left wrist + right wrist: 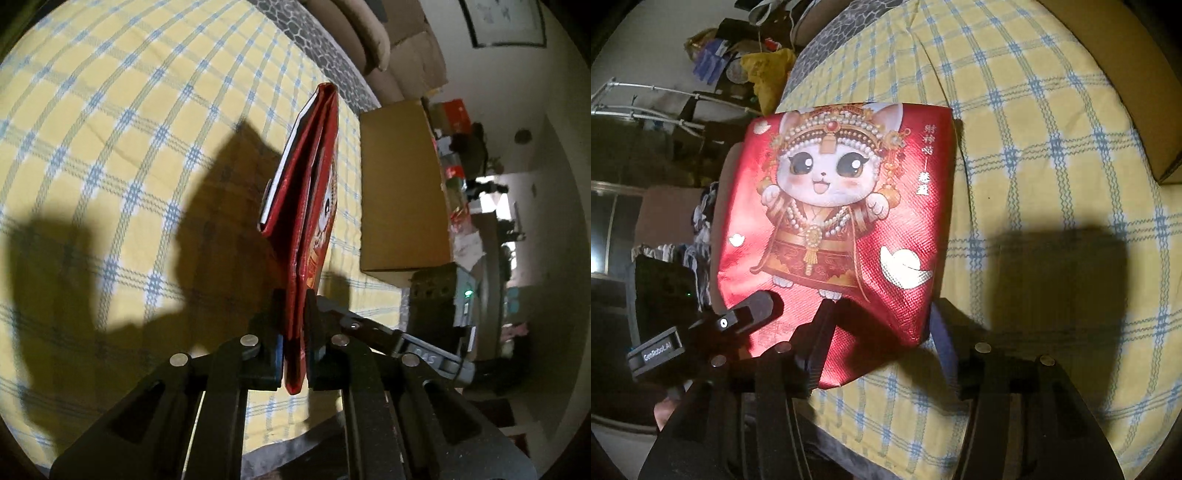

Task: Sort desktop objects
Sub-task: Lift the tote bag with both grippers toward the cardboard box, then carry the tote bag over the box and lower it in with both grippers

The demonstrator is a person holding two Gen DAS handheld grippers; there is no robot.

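**Background, non-task items**

Yellow checked cloth [122, 155] with blue-white lines covers the surface. Cardboard box [400, 188] sits on it at 3 o'clock in the left wrist view. Framed picture [504, 22] on the wall at 1 o'clock. Right wrist view: yellow plastic bag [768, 72] at 11 o'clock, metal rack [646, 99] at 10 o'clock.

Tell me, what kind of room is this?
Probably a lived-in home, likely a bedroom or living room: a yellow checked cloth covers a soft surface, a cardboard box sits on it, and a framed picture hangs on the wall.
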